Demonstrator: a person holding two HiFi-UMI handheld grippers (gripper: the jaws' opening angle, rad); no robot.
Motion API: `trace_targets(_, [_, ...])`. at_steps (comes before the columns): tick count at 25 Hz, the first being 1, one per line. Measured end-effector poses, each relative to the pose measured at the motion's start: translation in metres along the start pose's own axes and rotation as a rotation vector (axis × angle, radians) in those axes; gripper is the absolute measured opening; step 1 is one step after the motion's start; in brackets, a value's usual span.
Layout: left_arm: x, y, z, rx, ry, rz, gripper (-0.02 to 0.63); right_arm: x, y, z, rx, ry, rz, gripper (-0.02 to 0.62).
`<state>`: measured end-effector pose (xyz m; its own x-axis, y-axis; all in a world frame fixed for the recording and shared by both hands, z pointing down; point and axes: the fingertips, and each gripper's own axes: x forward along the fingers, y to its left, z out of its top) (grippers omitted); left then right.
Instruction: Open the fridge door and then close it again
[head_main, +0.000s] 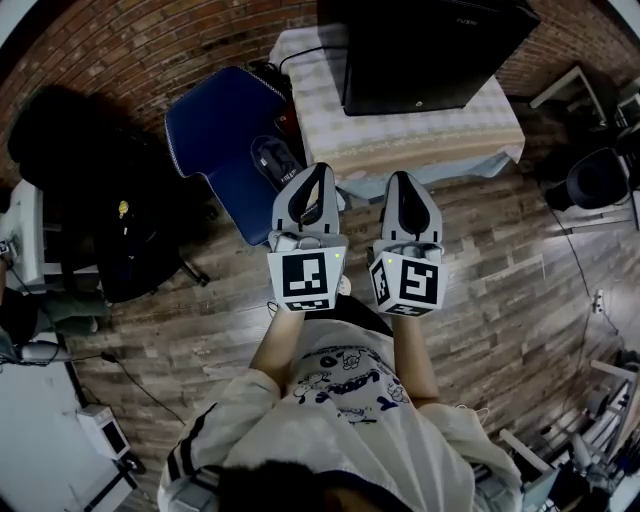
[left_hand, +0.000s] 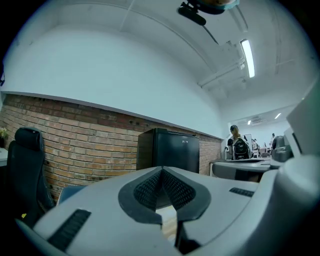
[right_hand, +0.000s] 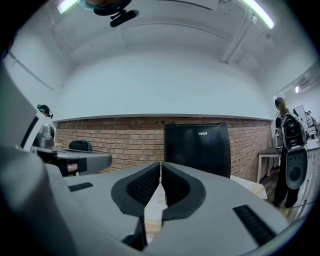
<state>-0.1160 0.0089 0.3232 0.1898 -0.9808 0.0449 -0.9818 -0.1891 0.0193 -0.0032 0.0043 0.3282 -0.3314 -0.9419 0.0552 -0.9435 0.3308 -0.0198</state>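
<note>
1. Wooden floor (head_main: 500, 300) and a brick wall (head_main: 150, 40) fill the head view. The fridge (head_main: 430, 50), a black box, stands on a cloth-covered table (head_main: 420, 135) against that wall, with a blue chair (head_main: 215, 130) beside the table. The left gripper (head_main: 320, 178) and the right gripper (head_main: 405, 185) are side by side, level, pointing at the table and short of the fridge. From above, the fridge's front and handle are hidden.

2. In the left gripper view the jaws are pressed together with nothing between them. The fridge (left_hand: 170, 150) stands ahead, door closed, its lower part cut off by the gripper body. A person (left_hand: 239, 145) stands far off to the right.

3. In the right gripper view the jaws are likewise together and empty. The fridge (right_hand: 197, 147) stands ahead and slightly right. No handle or door edge can be made out on its dark front.

4. Judged from this, the opening step has not begun. The next move calls for closing the gap, parting one gripper's jaws and finding the door's free edge.
</note>
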Motion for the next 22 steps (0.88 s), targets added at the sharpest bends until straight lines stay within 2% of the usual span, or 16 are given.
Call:
trace_targets(15, [0.066, 0.009, -0.016, 0.006, 0.053, 0.057, 0.017, 0.063, -0.034, -0.016, 0.033, 0.038, 0.024, 0.034])
trace_targets(22, [0.112, 0.022, -0.021, 0.012, 0.062, 0.029, 0.017, 0.107, -0.043, -0.018, 0.025, 0.047, -0.002, 0.034])
